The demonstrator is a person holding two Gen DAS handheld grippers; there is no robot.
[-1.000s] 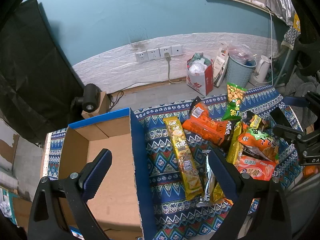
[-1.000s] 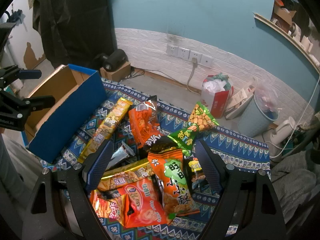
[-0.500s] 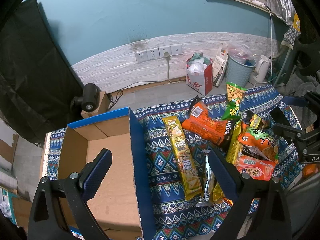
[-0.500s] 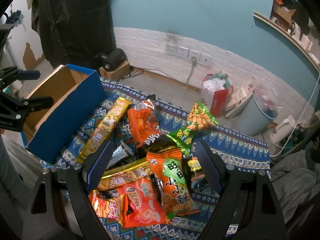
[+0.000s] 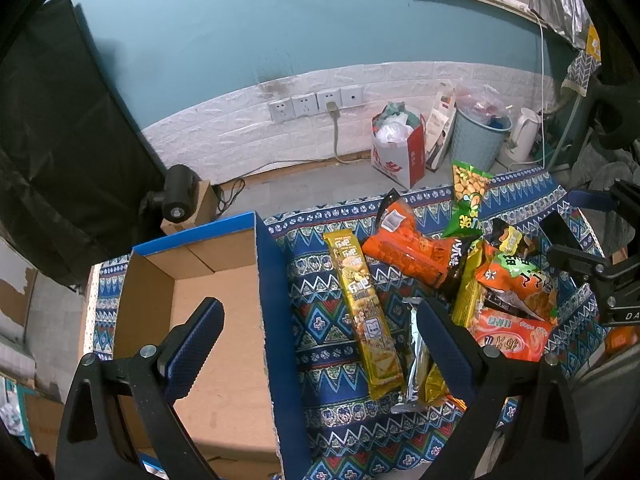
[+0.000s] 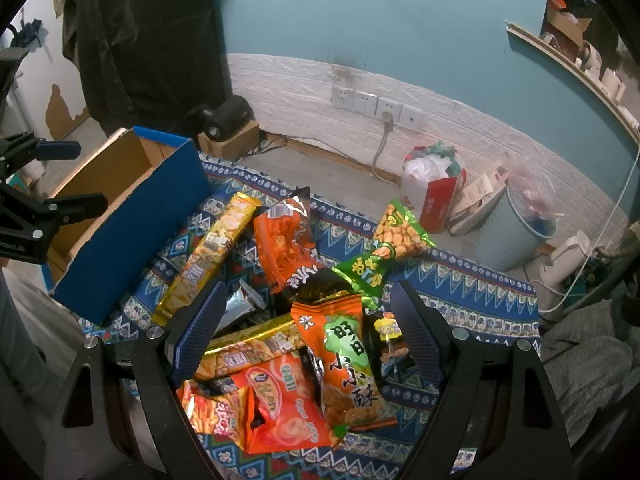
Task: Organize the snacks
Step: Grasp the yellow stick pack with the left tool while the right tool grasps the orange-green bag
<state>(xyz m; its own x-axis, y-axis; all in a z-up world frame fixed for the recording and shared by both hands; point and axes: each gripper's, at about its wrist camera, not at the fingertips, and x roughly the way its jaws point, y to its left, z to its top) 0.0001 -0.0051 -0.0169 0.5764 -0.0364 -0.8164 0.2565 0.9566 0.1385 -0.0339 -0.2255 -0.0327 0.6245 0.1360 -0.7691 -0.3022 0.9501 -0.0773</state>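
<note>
A pile of snack packets lies on a patterned blue cloth. A long yellow packet lies nearest the empty blue-sided cardboard box. Orange packets, a green peanut packet and a silver wrapper lie beside it. My left gripper hangs open above the box's right wall, holding nothing. My right gripper hangs open over the orange-and-green packet and the red-orange packet, above the pile. The box sits at its left.
Beyond the cloth's far edge is bare floor, with a red-and-white bag, a pale blue bin and a white kettle by the wall. A black lamp head sits on a small carton behind the box. Dark fabric hangs at the left.
Both views have shifted only slightly; the pile sits a touch lower in the right wrist view. Both grippers stay open and no packet has moved.
</note>
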